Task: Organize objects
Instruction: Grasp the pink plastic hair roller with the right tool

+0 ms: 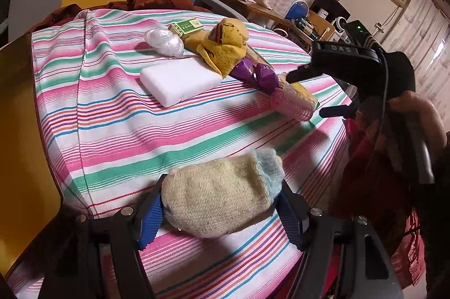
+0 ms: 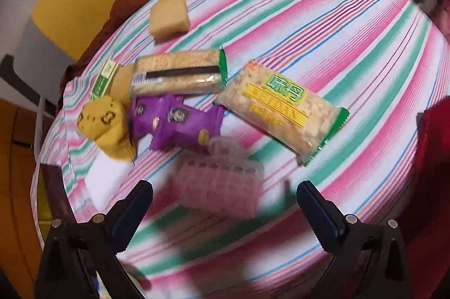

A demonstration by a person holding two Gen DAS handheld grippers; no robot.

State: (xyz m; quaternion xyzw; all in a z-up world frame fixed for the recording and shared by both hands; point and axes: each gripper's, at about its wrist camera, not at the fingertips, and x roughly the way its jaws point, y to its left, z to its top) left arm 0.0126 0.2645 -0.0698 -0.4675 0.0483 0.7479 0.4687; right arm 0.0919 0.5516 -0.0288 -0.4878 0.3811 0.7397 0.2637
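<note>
My left gripper point(image 1: 220, 217) is shut on a cream sock point(image 1: 222, 197) with a pale blue cuff, just above the striped tablecloth point(image 1: 112, 130). My right gripper point(image 2: 225, 186) is open, its blue pads either side of a blurred pink plastic basket point(image 2: 222, 183); in the left wrist view the right gripper point(image 1: 306, 95) straddles that basket point(image 1: 292, 102). Behind the basket lie purple snack packets point(image 2: 174, 124), a yellow sock point(image 2: 107, 127), a rice-cracker pack point(image 2: 177, 72), a green-edged snack bag point(image 2: 281, 108), a yellow sponge point(image 2: 168, 16) and a white block point(image 1: 180, 79).
A crumpled clear plastic bundle point(image 1: 164, 42) and a small green box point(image 1: 187, 26) sit at the far side. A person's hand point(image 1: 419, 113) holds the right tool. Red fabric point(image 2: 433, 158) hangs off the right edge; a yellow cabinet point(image 1: 17, 130) stands left.
</note>
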